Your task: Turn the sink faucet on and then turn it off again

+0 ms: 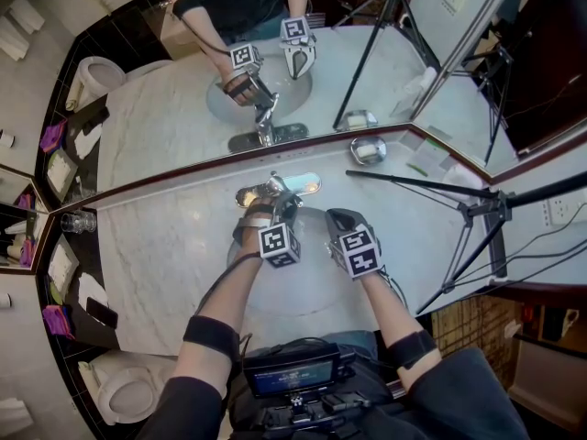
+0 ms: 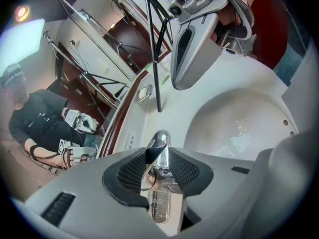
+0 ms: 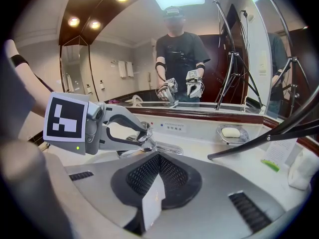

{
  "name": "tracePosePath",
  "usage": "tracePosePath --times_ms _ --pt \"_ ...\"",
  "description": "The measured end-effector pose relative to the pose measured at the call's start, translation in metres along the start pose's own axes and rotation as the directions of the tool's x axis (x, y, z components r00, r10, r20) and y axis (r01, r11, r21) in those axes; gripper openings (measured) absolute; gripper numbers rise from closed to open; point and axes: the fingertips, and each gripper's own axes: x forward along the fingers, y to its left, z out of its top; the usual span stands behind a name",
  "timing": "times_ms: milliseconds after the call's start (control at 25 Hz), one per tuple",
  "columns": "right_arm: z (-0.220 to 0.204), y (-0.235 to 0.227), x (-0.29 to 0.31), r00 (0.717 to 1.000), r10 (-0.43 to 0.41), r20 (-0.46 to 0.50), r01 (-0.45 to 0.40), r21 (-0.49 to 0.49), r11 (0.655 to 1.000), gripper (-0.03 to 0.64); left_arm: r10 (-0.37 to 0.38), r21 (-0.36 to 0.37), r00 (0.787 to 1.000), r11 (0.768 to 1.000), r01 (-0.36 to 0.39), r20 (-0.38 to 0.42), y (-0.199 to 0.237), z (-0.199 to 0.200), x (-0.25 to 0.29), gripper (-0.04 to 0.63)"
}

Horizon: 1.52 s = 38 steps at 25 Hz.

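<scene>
The chrome faucet (image 1: 303,184) stands at the back of the white sink basin (image 1: 307,291). My left gripper (image 1: 275,195) is shut on the faucet's lever handle (image 2: 159,143), and its black pads (image 2: 133,169) press both sides of it. I make out no stream of water; a few wet glints lie in the basin (image 2: 239,118). My right gripper (image 1: 341,223) hovers over the basin to the right of the faucet, shut and holding nothing. From the right gripper view, the left gripper (image 3: 142,133) is seen clamped on the faucet (image 3: 167,148).
A wall mirror (image 1: 275,62) rises right behind the marble counter (image 1: 165,236). A soap dish (image 1: 369,149) sits at the back right, a glass (image 1: 78,220) at the far left. Black tripod legs (image 1: 413,186) cross the counter on the right. A toilet (image 1: 124,392) stands lower left.
</scene>
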Motion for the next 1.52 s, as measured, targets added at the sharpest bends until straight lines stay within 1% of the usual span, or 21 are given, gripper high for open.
tracePosePath --times_ms 160,240,280,360,480,560,640,720,840,960,1000,1120,1160,1200,1320,1360,1400,1480,1520 --pt "0.005 0.004 -0.004 1.0 0.004 0.001 -0.004 0.005 1.0 0.021 -0.028 -0.021 1.0 0.999 0.028 0.014 -0.004 -0.002 -0.001 0.124" --pt "0.005 0.002 -0.004 1.0 0.002 0.007 -0.002 -0.001 1.0 0.021 -0.028 -0.027 0.999 0.999 0.029 0.024 -0.004 -0.003 -0.01 0.092" --pt "0.004 0.001 -0.003 1.0 0.0 0.009 0.0 -0.006 1.0 0.02 -0.025 -0.022 0.999 0.999 0.026 0.029 -0.005 -0.003 -0.015 0.09" --pt "0.004 0.001 -0.003 1.0 0.001 0.015 -0.001 -0.013 1.0 0.02 -0.005 -0.021 0.999 1.0 0.006 0.037 -0.003 -0.002 -0.028 0.067" --pt "0.011 0.007 -0.006 1.0 0.01 0.021 -0.01 -0.011 1.0 0.021 0.042 -0.087 0.998 0.996 -0.037 0.051 0.01 0.002 -0.05 0.003" --pt "0.016 0.011 -0.007 1.0 0.016 0.026 -0.015 -0.015 1.0 0.021 0.06 -0.136 0.996 0.989 -0.051 0.061 0.015 0.001 -0.062 0.003" --pt "0.012 0.01 -0.004 0.999 0.016 0.034 -0.015 -0.033 0.999 0.021 0.069 -0.193 0.995 0.98 -0.054 0.074 0.016 -0.003 -0.071 0.003" --pt "0.013 0.011 -0.004 0.999 0.018 0.039 -0.017 -0.043 0.999 0.021 0.08 -0.27 0.993 0.961 -0.053 0.09 0.016 -0.01 -0.079 0.003" --pt "0.021 0.013 -0.007 0.999 0.022 0.046 -0.019 -0.046 0.999 0.021 0.118 -0.41 0.988 0.909 -0.069 0.097 0.024 -0.017 -0.098 0.003" --pt "0.027 0.017 -0.012 0.999 0.02 0.047 -0.018 -0.052 0.998 0.021 0.139 -0.511 0.985 0.857 -0.066 0.104 0.023 -0.027 -0.114 0.003" --pt "0.028 0.017 -0.012 0.999 0.021 0.046 -0.018 -0.058 0.998 0.021 0.151 -0.549 0.983 0.833 -0.068 0.107 0.023 -0.03 -0.12 0.003" --pt "0.034 0.021 -0.014 0.998 0.027 0.052 -0.023 -0.074 0.997 0.021 0.198 -0.661 0.974 0.746 -0.079 0.107 0.03 -0.038 -0.137 0.003" --pt "0.038 0.023 -0.017 0.998 0.029 0.054 -0.025 -0.078 0.997 0.021 0.213 -0.688 0.971 0.72 -0.084 0.104 0.031 -0.041 -0.142 0.003" --pt "0.041 0.025 -0.02 0.998 0.031 0.057 -0.026 -0.081 0.996 0.021 0.226 -0.708 0.969 0.701 -0.088 0.102 0.033 -0.043 -0.148 0.003" --pt "0.048 0.03 -0.026 0.997 0.032 0.065 -0.026 -0.092 0.995 0.021 0.249 -0.747 0.962 0.659 -0.086 0.109 0.038 -0.048 -0.166 0.003" --pt "0.049 0.032 -0.028 0.997 0.034 0.067 -0.027 -0.095 0.995 0.021 0.257 -0.767 0.96 0.636 -0.082 0.11 0.039 -0.05 -0.173 0.003" --pt "0.049 0.033 -0.029 0.997 0.035 0.068 -0.029 -0.099 0.995 0.021 0.265 -0.791 0.958 0.606 -0.077 0.11 0.04 -0.054 -0.179 0.003" --pt "0.047 0.033 -0.03 0.997 0.036 0.071 -0.028 -0.109 0.994 0.02 0.288 -0.839 0.952 0.539 -0.075 0.1 0.04 -0.065 -0.187 0.003" --pt "0.047 0.034 -0.031 0.997 0.037 0.073 -0.028 -0.113 0.993 0.021 0.303 -0.856 0.949 0.51 -0.08 0.092 0.04 -0.072 -0.189 0.003"
